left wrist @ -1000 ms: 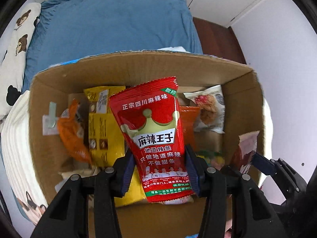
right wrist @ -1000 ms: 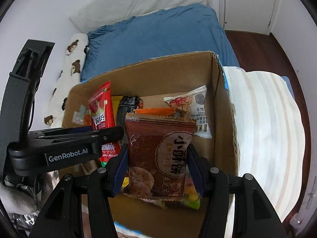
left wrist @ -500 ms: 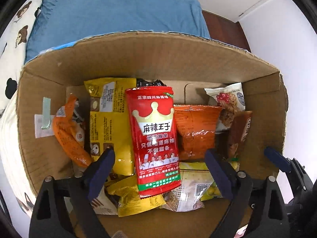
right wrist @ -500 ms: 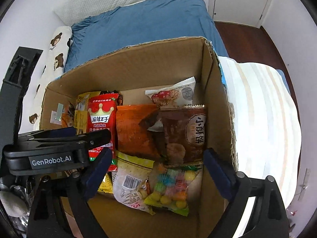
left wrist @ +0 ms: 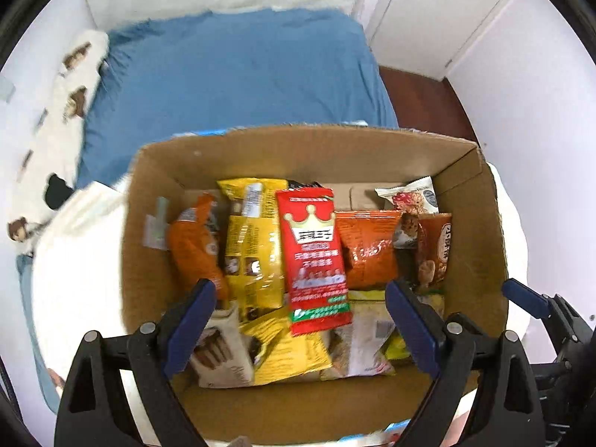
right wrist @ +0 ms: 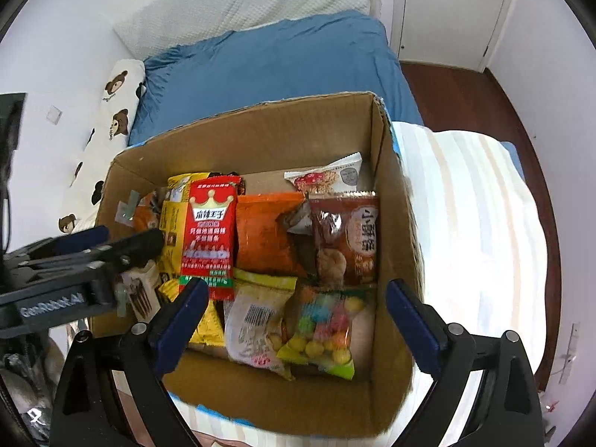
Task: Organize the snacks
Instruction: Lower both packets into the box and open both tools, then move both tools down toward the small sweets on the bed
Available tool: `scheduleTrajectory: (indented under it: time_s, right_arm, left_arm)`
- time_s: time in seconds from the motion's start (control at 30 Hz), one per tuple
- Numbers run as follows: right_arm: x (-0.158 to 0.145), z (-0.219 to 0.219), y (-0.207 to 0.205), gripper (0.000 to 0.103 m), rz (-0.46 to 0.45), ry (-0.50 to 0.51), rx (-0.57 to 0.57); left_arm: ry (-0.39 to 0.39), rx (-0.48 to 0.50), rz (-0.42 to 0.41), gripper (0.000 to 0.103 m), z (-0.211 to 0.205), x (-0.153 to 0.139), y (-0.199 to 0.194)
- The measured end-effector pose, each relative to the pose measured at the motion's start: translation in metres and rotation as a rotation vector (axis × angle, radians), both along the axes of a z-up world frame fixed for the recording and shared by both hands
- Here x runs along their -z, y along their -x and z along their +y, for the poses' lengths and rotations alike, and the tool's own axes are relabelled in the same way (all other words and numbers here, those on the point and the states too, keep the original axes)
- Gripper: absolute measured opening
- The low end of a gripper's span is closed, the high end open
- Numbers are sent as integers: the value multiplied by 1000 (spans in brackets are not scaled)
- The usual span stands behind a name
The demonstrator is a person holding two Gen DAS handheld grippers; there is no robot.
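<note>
Left gripper [left wrist: 300,329]: jaws wide apart with nothing between the pads; they have just been opening, and the red packet [left wrist: 314,257] they let go of lies flat in the box below and just ahead of them.
Right gripper [right wrist: 296,322]: also spread wide and empty after just opening; the brown biscuit packet [right wrist: 346,238] it released lies ahead of its right finger, against the box's right wall.
Cardboard box [left wrist: 473,231]: open-topped, sitting on bedding; both claws hang above its near half, pointing steeply down.
Other snacks: orange bag [right wrist: 266,232] between red and brown packets; candy bag [right wrist: 322,329] and white barcode packet [right wrist: 255,326] directly under the right claw; yellow bag [left wrist: 253,246] and an orange wrapped item [left wrist: 192,246] ahead of the left claw's left finger.
Handling: the packets look light, soft and crinkly, with slick film likely to slip; contents such as biscuits may crush. I would pinch a sealed end or the flat sides, gently.
Edges: the tall right wall stands close to the right claw's outer finger; the near rim sits beneath both claws.
Open room: bare floor shows only at the far middle and near edge; straight up is free.
Unclear: the left view is motion-blurred, so small print and the near-left packets are uncertain.
</note>
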State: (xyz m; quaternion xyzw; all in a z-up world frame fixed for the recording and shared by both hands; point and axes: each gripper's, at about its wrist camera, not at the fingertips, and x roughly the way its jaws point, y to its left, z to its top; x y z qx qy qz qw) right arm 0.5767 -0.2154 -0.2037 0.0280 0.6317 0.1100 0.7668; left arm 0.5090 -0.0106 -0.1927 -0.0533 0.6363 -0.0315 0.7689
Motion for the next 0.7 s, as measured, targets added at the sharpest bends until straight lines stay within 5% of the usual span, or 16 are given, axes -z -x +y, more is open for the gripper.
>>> scheduleTrajectory:
  time_s: [0.43,0.7]
  right_arm:
    - [-47,-5,80,98,-167,1,4]
    - [-78,-17,115,98,-227,-32,21]
  left_arm:
    - [-128,-16,-264,93,3,-67,87]
    - [-132,-33,-341,93,0,-93,125]
